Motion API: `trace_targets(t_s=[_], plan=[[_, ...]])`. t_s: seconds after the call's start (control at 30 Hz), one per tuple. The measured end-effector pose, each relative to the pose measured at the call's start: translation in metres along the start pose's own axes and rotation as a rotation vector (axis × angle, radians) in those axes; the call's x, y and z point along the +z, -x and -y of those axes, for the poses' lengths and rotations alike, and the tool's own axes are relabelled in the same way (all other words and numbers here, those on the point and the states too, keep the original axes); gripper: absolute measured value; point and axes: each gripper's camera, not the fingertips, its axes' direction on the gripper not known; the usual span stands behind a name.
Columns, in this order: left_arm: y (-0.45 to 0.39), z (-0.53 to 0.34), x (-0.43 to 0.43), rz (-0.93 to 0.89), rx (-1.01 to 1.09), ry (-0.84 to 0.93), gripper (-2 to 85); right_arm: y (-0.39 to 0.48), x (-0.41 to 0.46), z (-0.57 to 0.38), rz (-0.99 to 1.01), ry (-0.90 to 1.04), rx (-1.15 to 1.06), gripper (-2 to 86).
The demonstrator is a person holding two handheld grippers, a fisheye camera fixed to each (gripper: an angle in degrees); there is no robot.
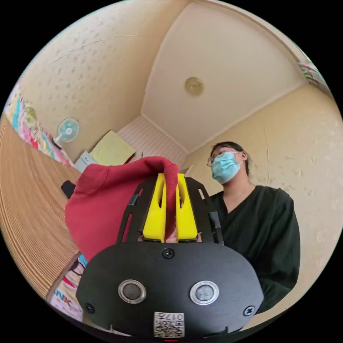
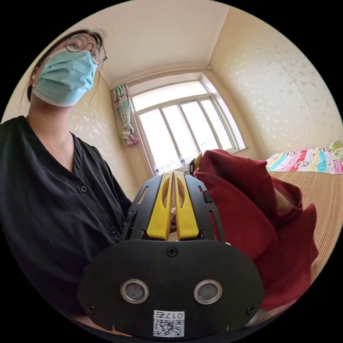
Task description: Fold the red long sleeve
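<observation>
Left gripper view first: we've got the left gripper (image 1: pixel 170 210) with its two yellow jaws pinched onto a fold of the red long sleeve (image 1: pixel 103 207). The cloth runs down between the jaws and the rest of it bunches up and hangs just beside the gripper, on the side toward the striped wooden-looking surface (image 1: pixel 28 200). Beyond the garment we can see a small fan (image 1: pixel 67 129) against the wall, and a person in a dark top (image 1: pixel 264 232) stands on the gripper's other side, under the ceiling light (image 1: pixel 194 85).

Over in the right gripper view, the right gripper (image 2: pixel 173 207) has its yellow jaws pressed together with basically no gap, and we don't see any cloth caught between them. The red long sleeve (image 2: pixel 250 221) hangs in a heap just beside that gripper, on the side away from the person (image 2: pixel 46 200). Past the garment there's a colourful patterned sheet (image 2: pixel 307 159), and the window (image 2: pixel 185 125) sits behind the gripper tips.
</observation>
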Motion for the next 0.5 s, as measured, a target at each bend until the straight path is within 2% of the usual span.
trace_targets(t_s=[0.07, 0.13, 0.2, 0.3, 0.5], plan=[[-0.001, 0.024, 0.014, -0.152, 0.111, -0.014, 4.0, 0.004, -0.026, 0.01, -0.056, -0.039, -0.048, 1.0], [0.008, 0.052, 0.028, -0.385, 0.221, -0.098, 3.9, 0.0, -0.043, 0.013, -0.093, -0.067, -0.058, 1.2], [0.022, 0.069, 0.04, -0.532, 0.257, -0.156, 3.9, -0.01, -0.054, 0.01, -0.157, -0.08, -0.048, 1.5], [0.051, 0.089, 0.072, -0.614, 0.248, -0.179, 3.9, -0.038, -0.056, 0.0, -0.241, -0.024, 0.007, 3.1], [0.119, 0.109, 0.165, -0.746, 0.246, -0.12, 3.8, -0.109, -0.004, -0.041, -0.455, 0.242, 0.165, 11.5]])
